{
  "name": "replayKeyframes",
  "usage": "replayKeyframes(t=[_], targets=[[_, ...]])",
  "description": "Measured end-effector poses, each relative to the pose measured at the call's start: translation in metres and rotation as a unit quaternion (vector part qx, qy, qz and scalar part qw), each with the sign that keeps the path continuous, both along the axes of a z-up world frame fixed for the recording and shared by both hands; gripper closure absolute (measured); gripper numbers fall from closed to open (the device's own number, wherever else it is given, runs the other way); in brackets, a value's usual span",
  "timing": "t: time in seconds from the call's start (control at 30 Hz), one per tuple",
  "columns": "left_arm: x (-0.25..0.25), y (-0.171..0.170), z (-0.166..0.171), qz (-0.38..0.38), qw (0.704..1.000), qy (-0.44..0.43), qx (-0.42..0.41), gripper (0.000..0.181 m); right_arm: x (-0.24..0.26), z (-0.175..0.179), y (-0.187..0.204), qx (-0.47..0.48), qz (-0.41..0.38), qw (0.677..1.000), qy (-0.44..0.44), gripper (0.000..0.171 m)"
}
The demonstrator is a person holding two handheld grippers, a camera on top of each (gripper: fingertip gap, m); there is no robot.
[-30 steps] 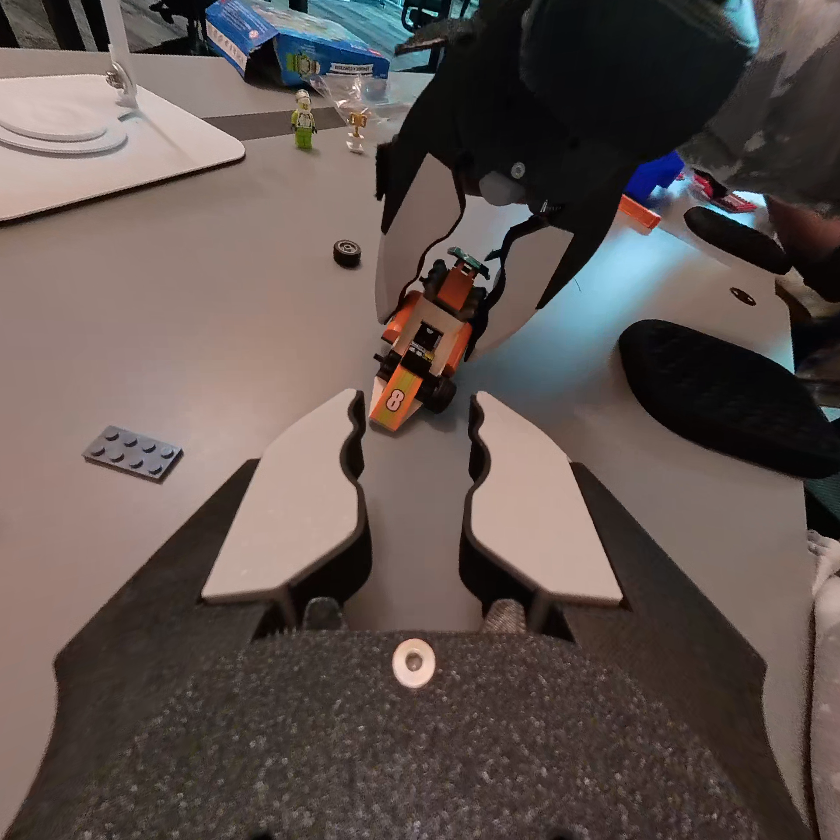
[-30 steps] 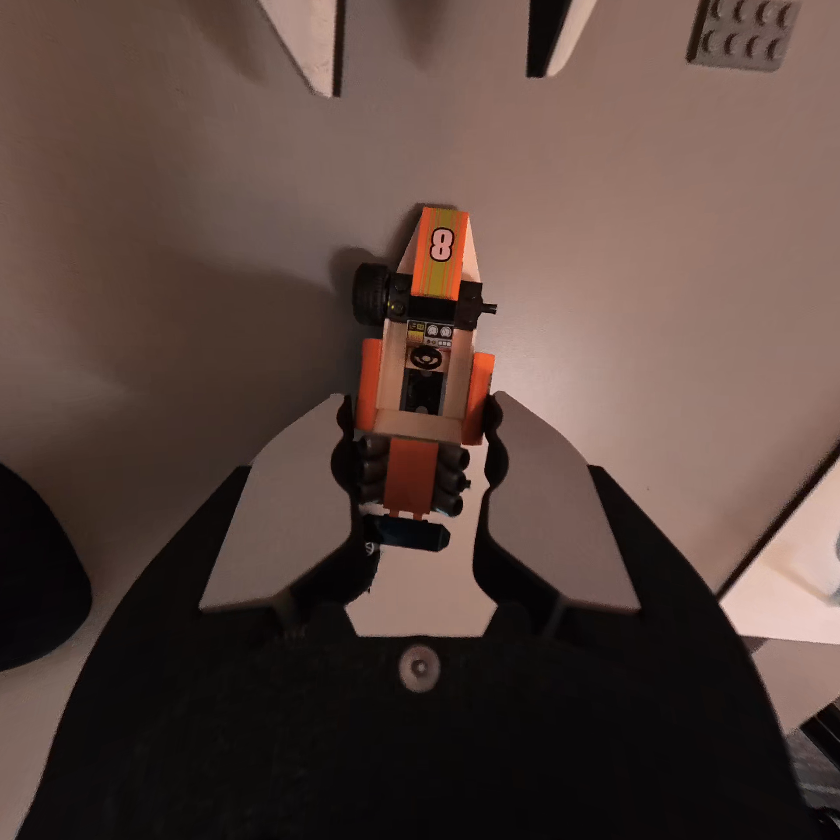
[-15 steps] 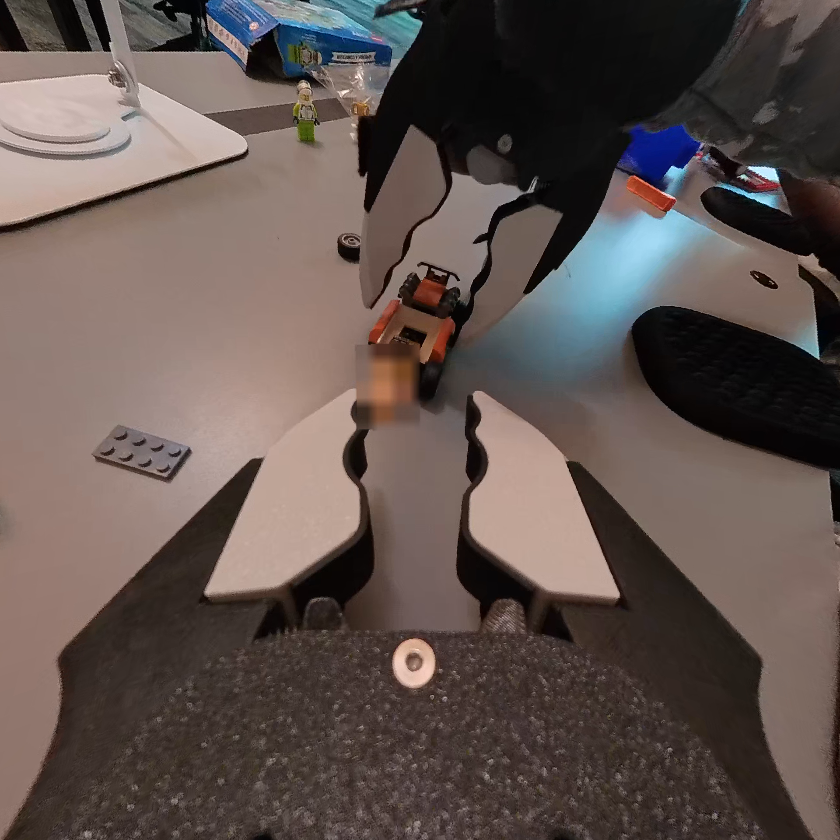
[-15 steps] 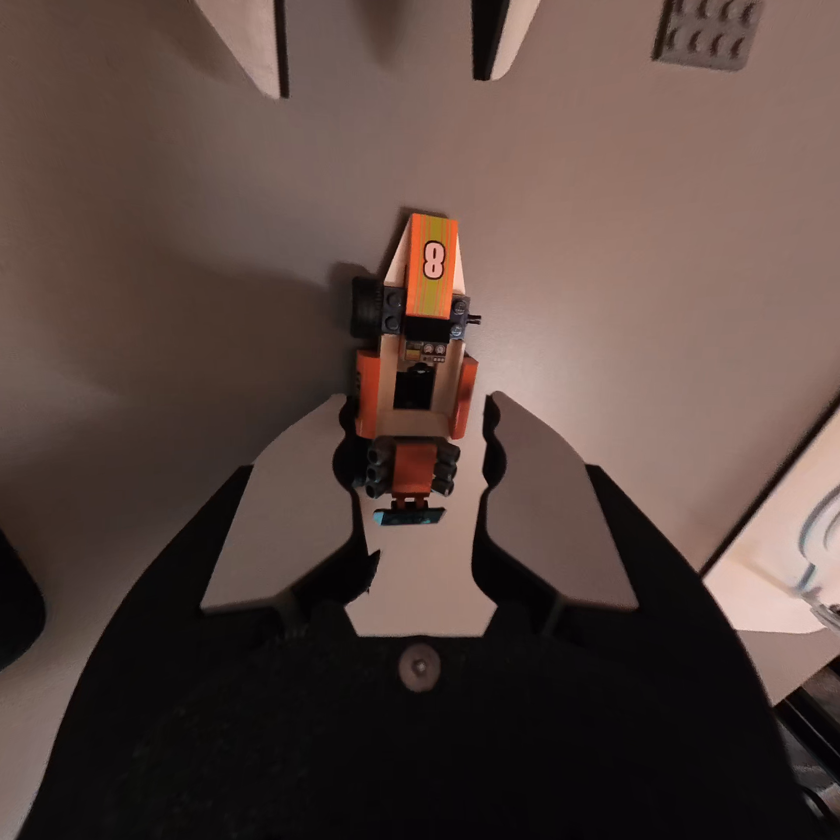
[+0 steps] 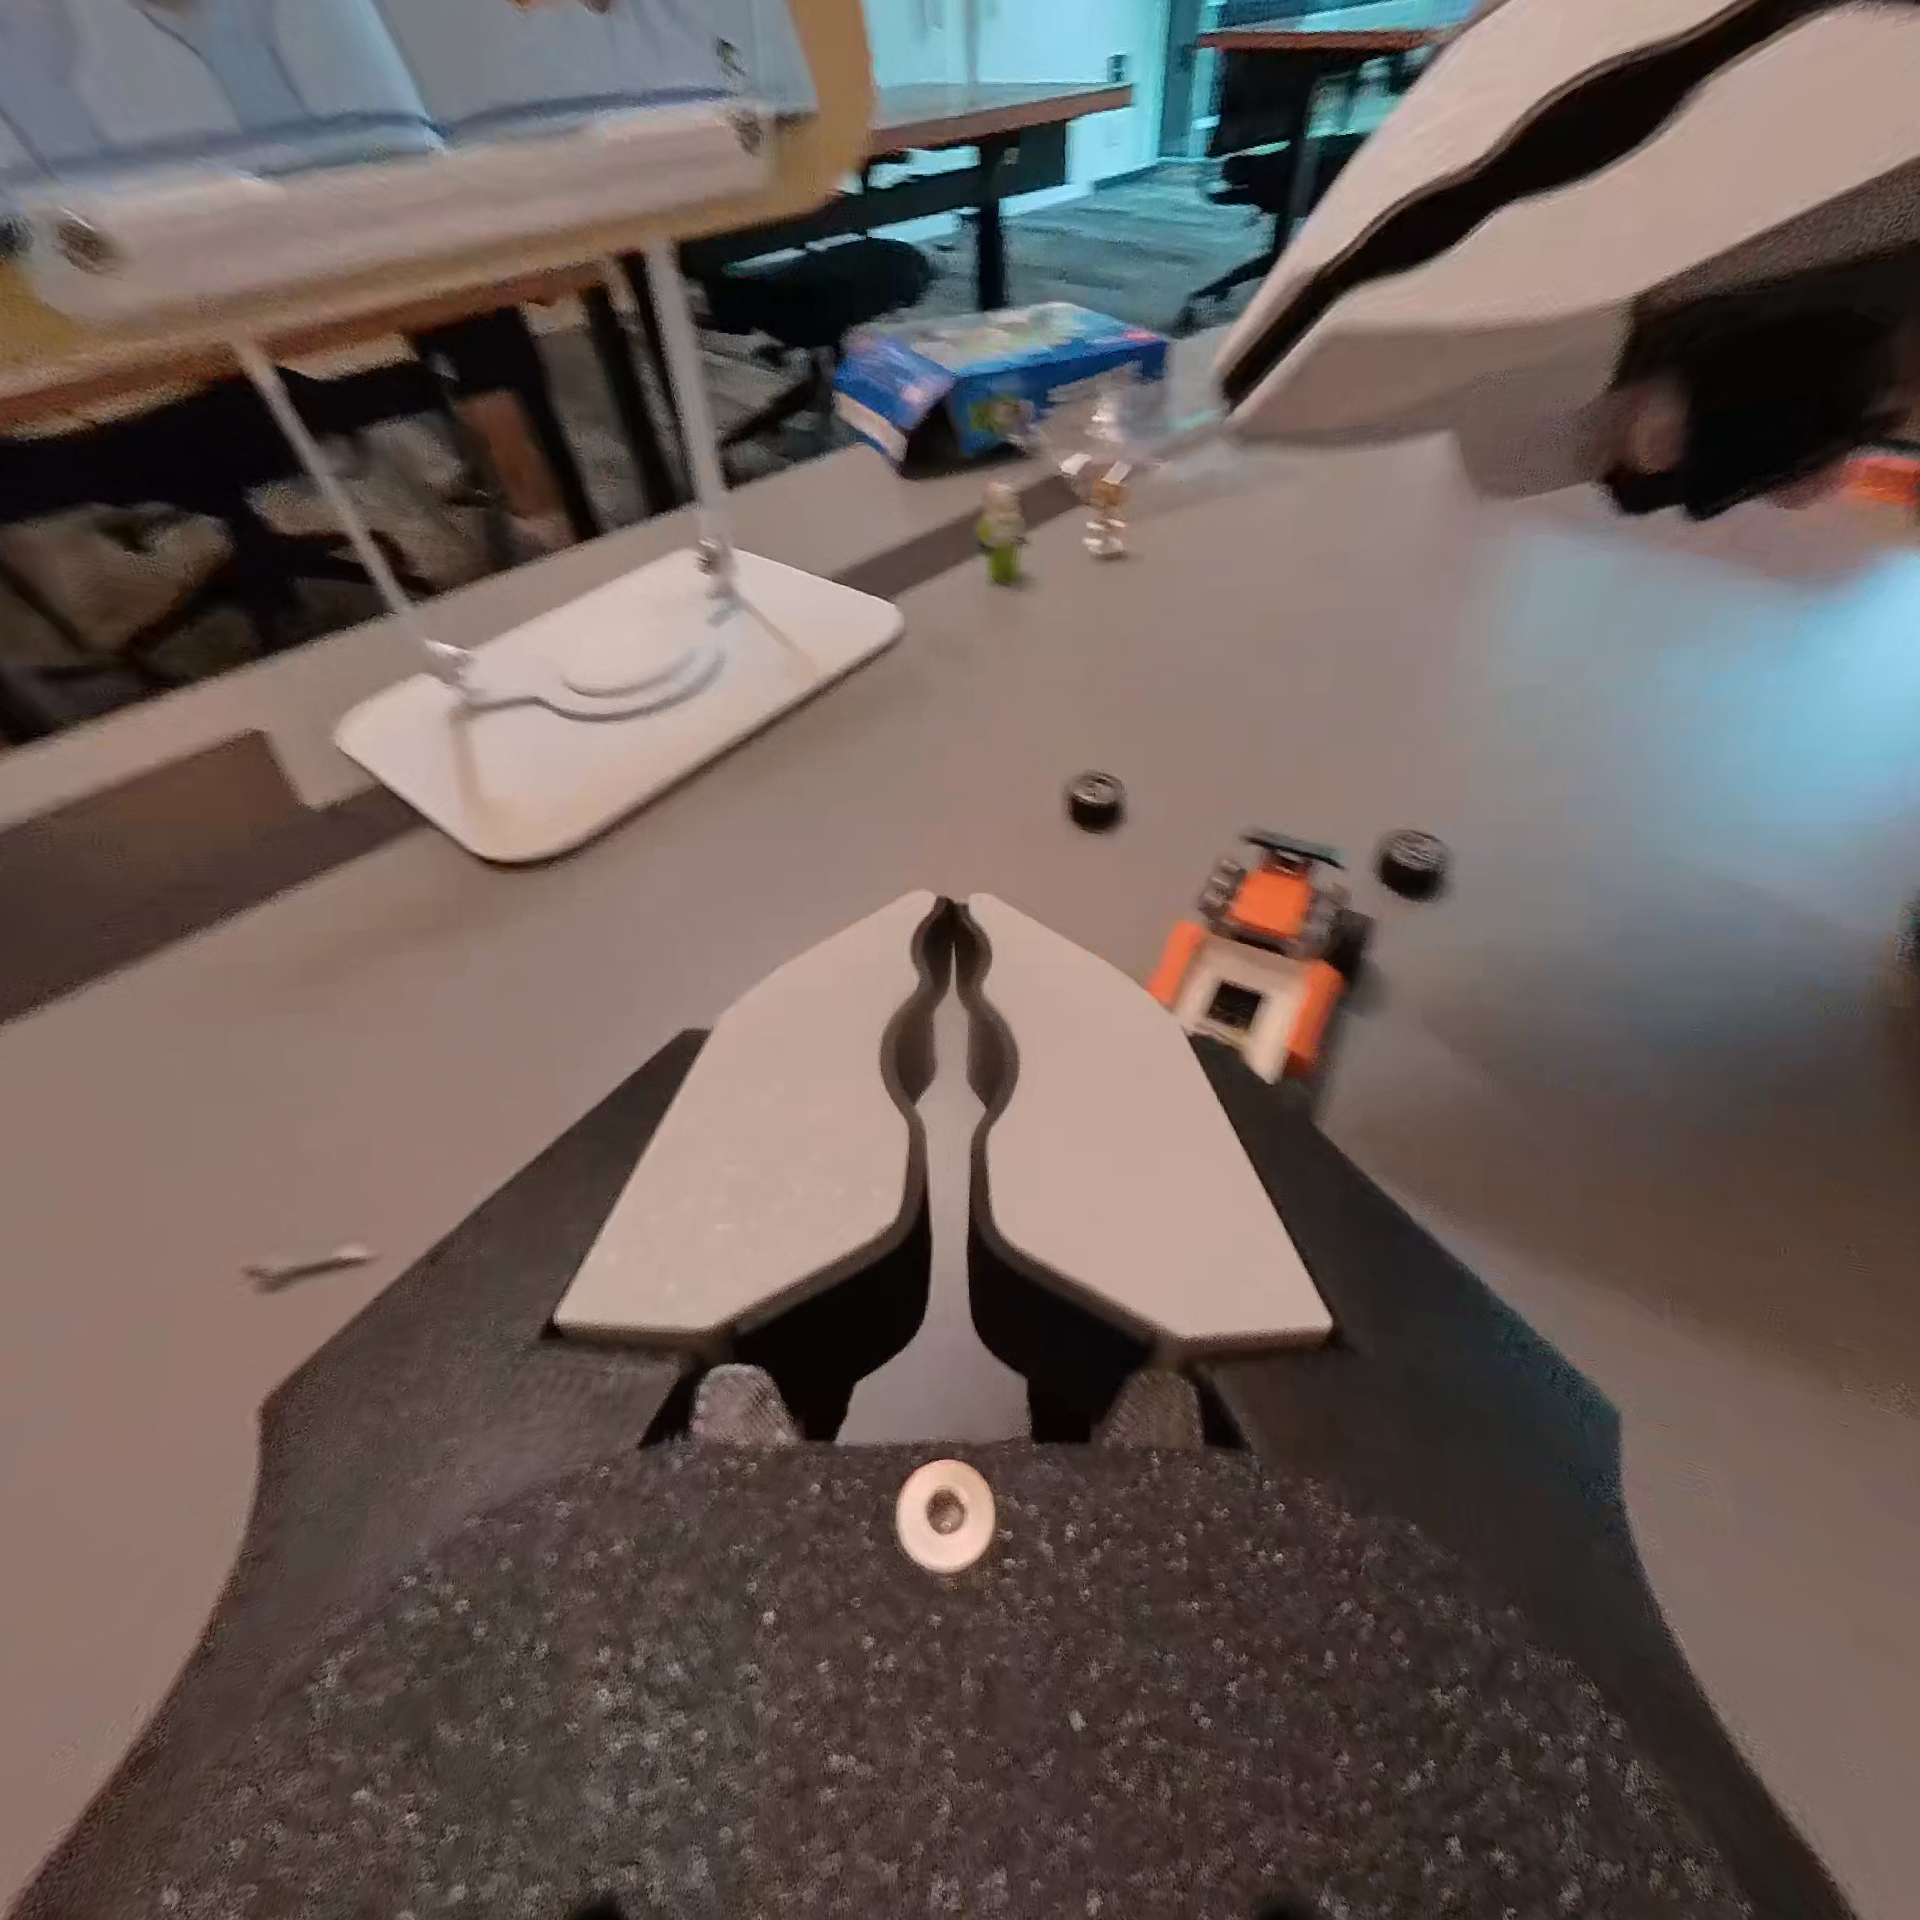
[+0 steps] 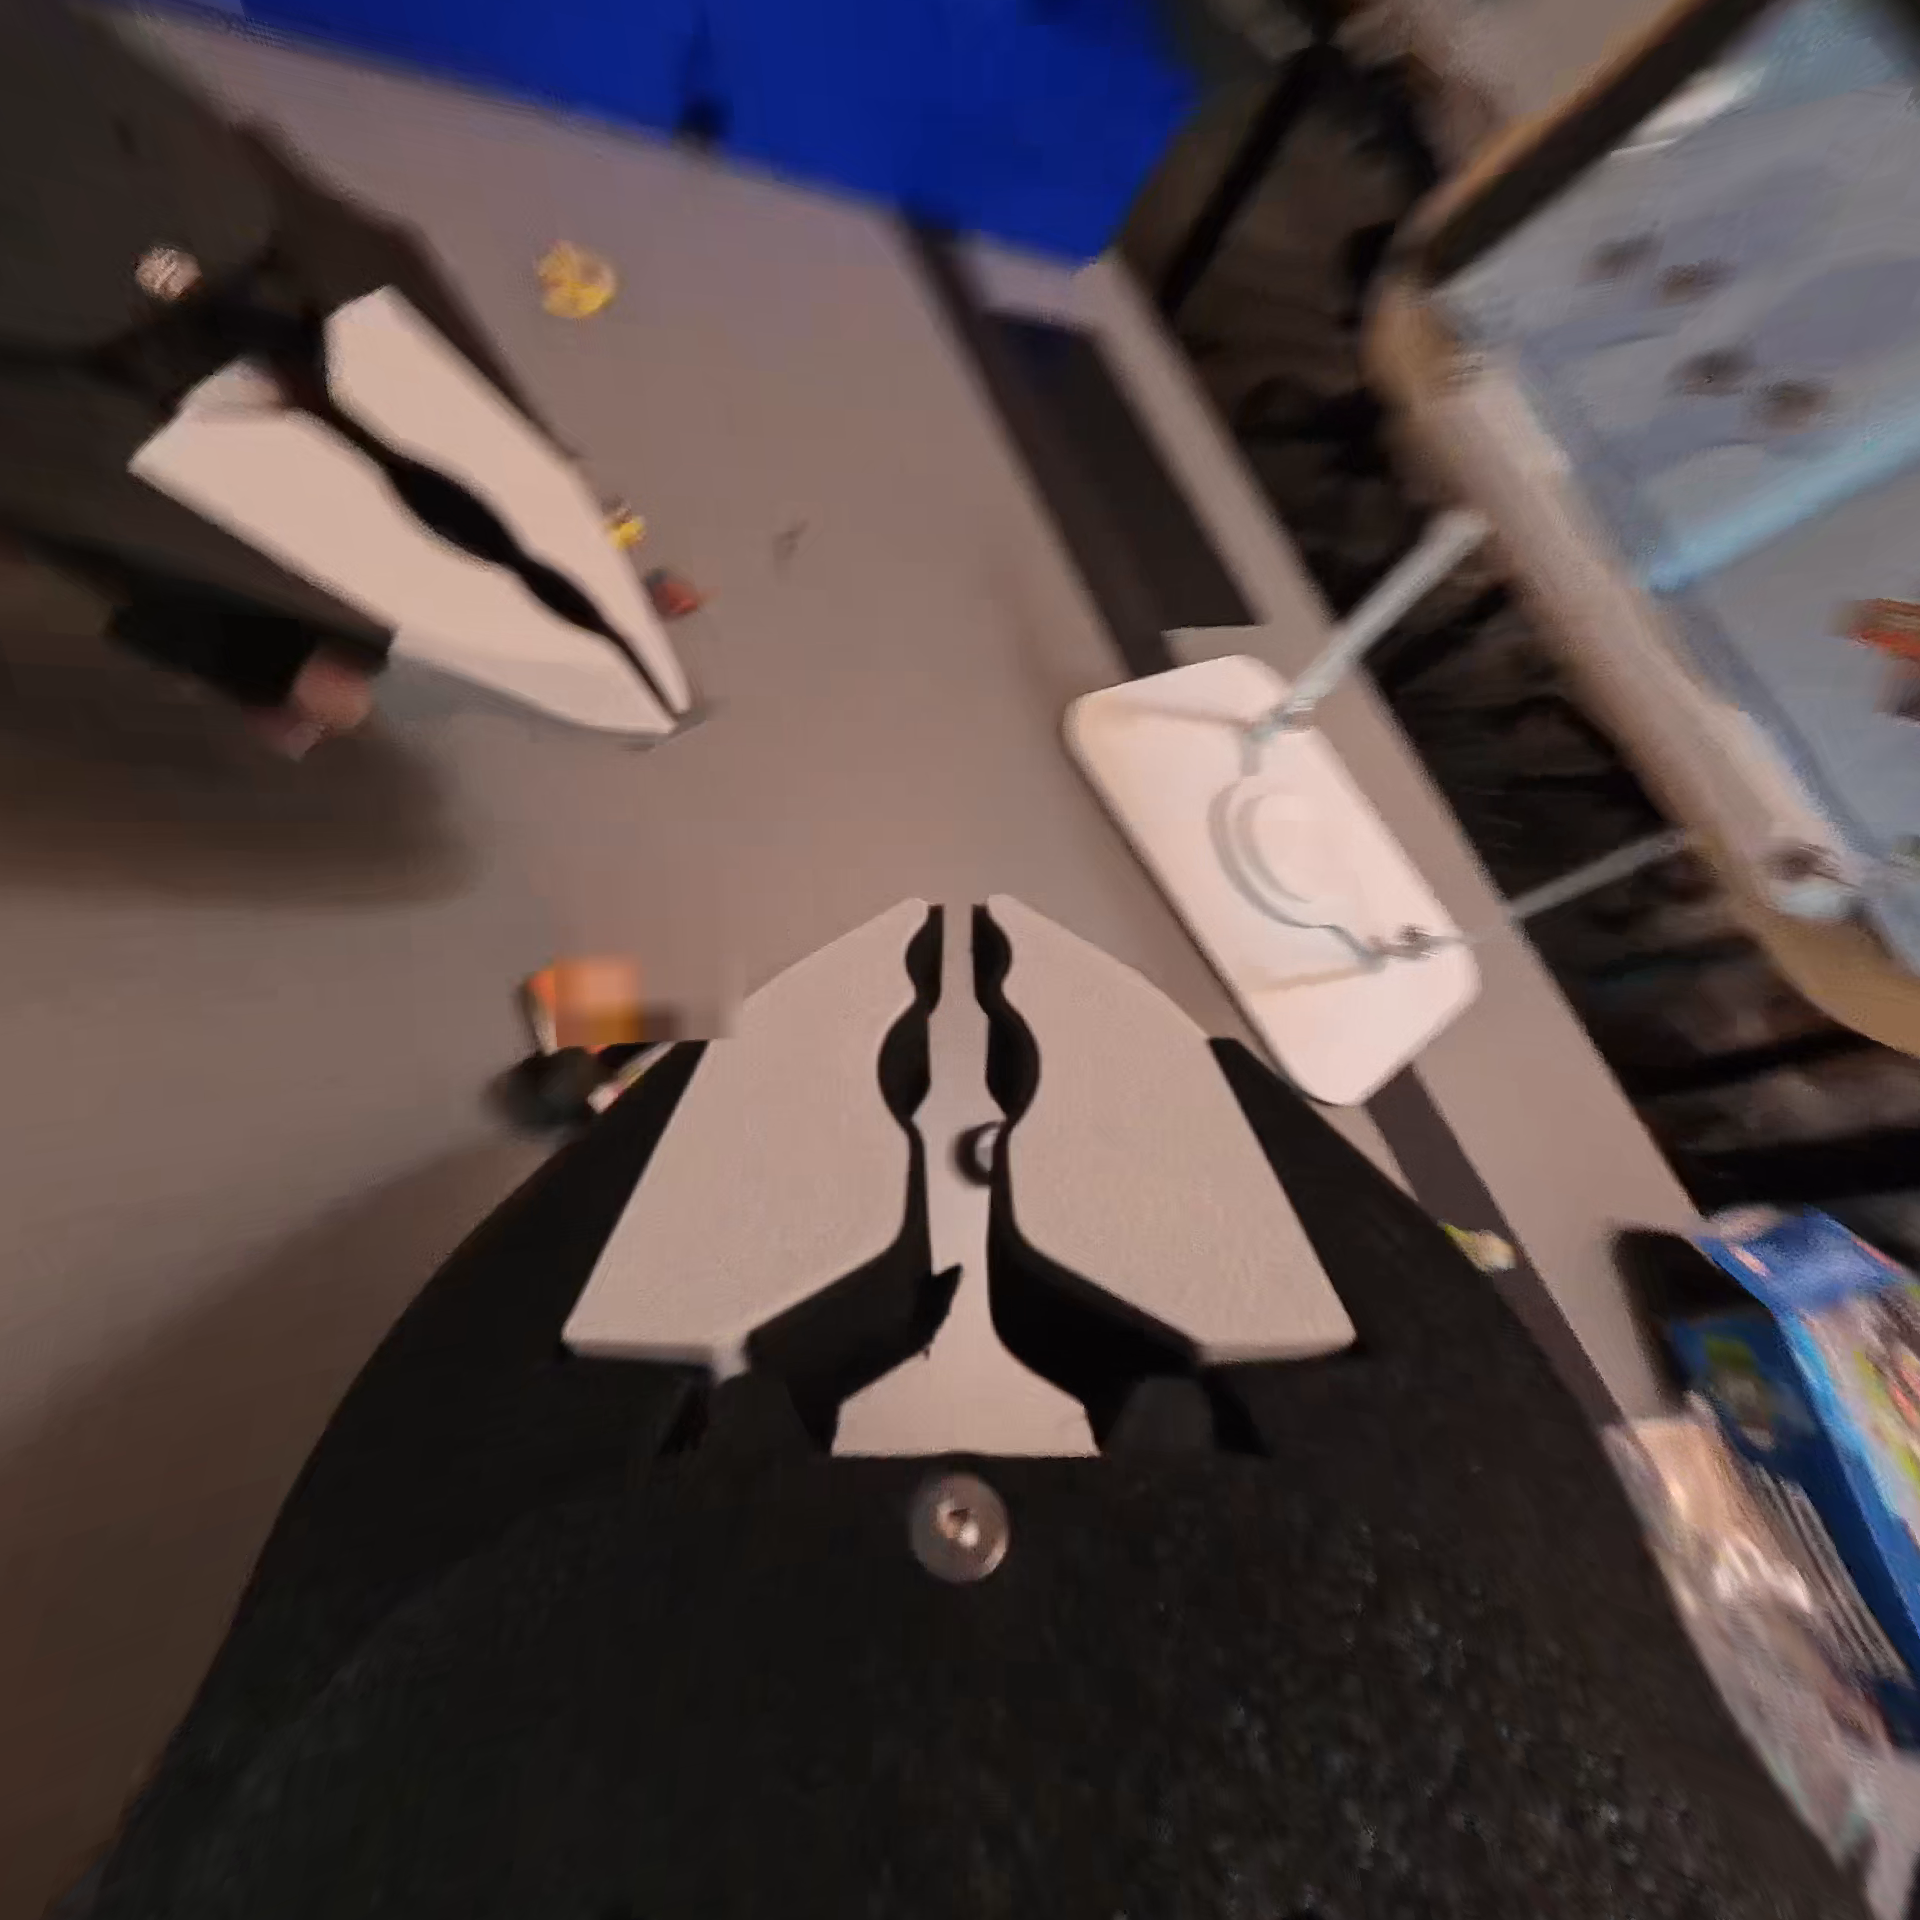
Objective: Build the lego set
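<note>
The orange and white lego car [image 5: 1257, 966] stands on the grey table [image 5: 1558, 831], just right of my left gripper [image 5: 951, 909], which is shut and empty. Two loose black wheels lie near it: one [image 5: 1096, 800] beyond my fingertips, one [image 5: 1411, 860] beside the car's rear. My right gripper [image 5: 1236, 390] hangs high at the upper right, shut and empty. In the blurred right wrist view my right gripper [image 6: 958, 914] is above the table with the car [image 6: 592, 1003] partly hidden behind its left finger. The left gripper [image 6: 670, 717] shows there at upper left.
A white stand base [image 5: 623, 707] with metal rods sits at the back left. A green minifigure [image 5: 1003, 530], a small figure [image 5: 1107, 509], a clear bag and a blue box [image 5: 997, 379] are at the far edge. A small pale piece [image 5: 307, 1265] lies at left. One gripper's finger ends stand about 10 cm off the other's.
My right gripper let go of the car, shut and rose up and away. My left gripper shut and swung left, so the car now lies to its right.
</note>
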State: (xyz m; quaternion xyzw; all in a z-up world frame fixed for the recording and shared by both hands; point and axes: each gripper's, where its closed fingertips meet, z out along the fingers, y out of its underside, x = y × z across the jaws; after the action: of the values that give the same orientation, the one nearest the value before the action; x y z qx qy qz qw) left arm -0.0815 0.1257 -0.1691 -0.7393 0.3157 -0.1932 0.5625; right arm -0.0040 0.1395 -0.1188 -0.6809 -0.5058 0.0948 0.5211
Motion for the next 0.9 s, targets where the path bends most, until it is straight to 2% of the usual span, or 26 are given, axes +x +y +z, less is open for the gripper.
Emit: replayKeyframes(t=[0.07, 0.17, 0.3, 0.37, 0.43, 0.53, 0.77, 0.9], targets=[[-0.003, 0.022, 0.014, 0.038, 0.998, 0.025, 0.033, 0.181, 0.016, 0.022, 0.016, 0.044, -0.073, 0.995, 0.060, 0.170], [-0.004, 0.047, 0.036, 0.082, 0.994, 0.037, 0.064, 0.181, 0.036, 0.040, 0.024, 0.046, -0.149, 0.974, 0.166, 0.171], [0.006, 0.067, 0.057, 0.111, 0.991, 0.014, 0.078, 0.181, 0.060, 0.038, 0.021, 0.055, -0.208, 0.942, 0.256, 0.171], [0.006, 0.075, 0.058, 0.134, 0.986, 0.011, 0.096, 0.181, 0.073, 0.025, 0.023, 0.070, -0.234, 0.936, 0.252, 0.171], [0.002, 0.079, 0.044, 0.152, 0.983, 0.021, 0.103, 0.180, 0.084, 0.008, 0.024, 0.075, -0.248, 0.937, 0.234, 0.171], [0.003, 0.062, 0.020, 0.131, 0.990, 0.012, 0.055, 0.179, 0.094, -0.011, 0.028, 0.064, -0.256, 0.943, 0.204, 0.171], [-0.004, 0.020, 0.014, 0.119, 0.991, 0.018, 0.053, 0.181, 0.101, -0.004, 0.026, 0.062, -0.260, 0.943, 0.201, 0.170], [-0.007, 0.020, 0.014, 0.134, 0.989, 0.023, 0.058, 0.181, 0.094, -0.002, 0.022, 0.073, -0.254, 0.947, 0.185, 0.170]])
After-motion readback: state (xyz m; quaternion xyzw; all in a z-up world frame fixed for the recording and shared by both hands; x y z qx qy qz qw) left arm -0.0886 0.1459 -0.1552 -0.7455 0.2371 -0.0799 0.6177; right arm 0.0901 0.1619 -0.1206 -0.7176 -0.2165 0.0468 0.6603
